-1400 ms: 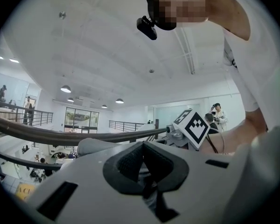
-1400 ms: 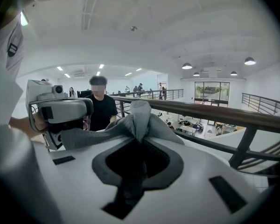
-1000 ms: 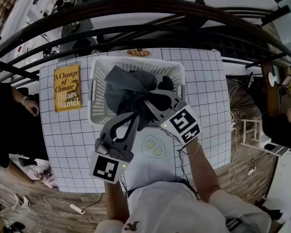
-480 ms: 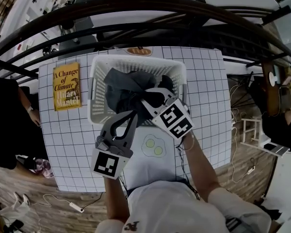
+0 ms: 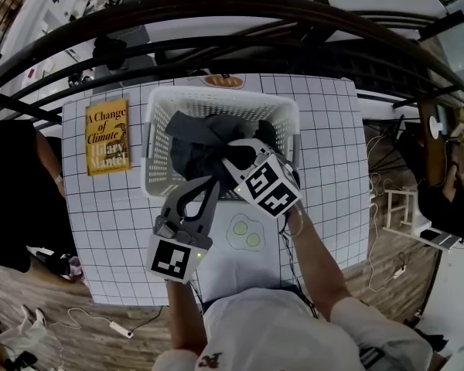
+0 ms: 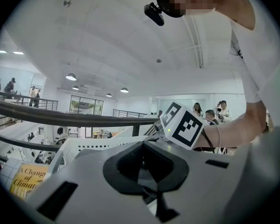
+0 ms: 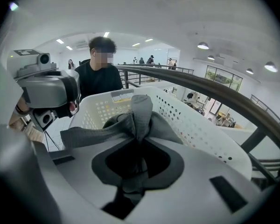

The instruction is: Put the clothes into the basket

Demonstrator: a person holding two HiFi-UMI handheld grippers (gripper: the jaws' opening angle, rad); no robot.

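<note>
Basket (image 5: 216,99) white, perforated, on gridded worktop (image 5: 325,145); grey garment (image 7: 140,113) heaped inside it, one bunched fold pinched up in right tongs (image 7: 135,141); right tongs angled down over basket's near right side, jaws nearly together on the cloth; left tongs (image 5: 210,182) closed, empty, just outside near wall; book (image 5: 107,137) left of basket.

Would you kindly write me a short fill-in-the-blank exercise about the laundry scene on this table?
1. The right hand-held gripper is shut on a ____ garment.
2. The perforated white container under it is a ____.
3. The book beside that container has a ____ cover.
Missing words: grey; basket; yellow.
</note>
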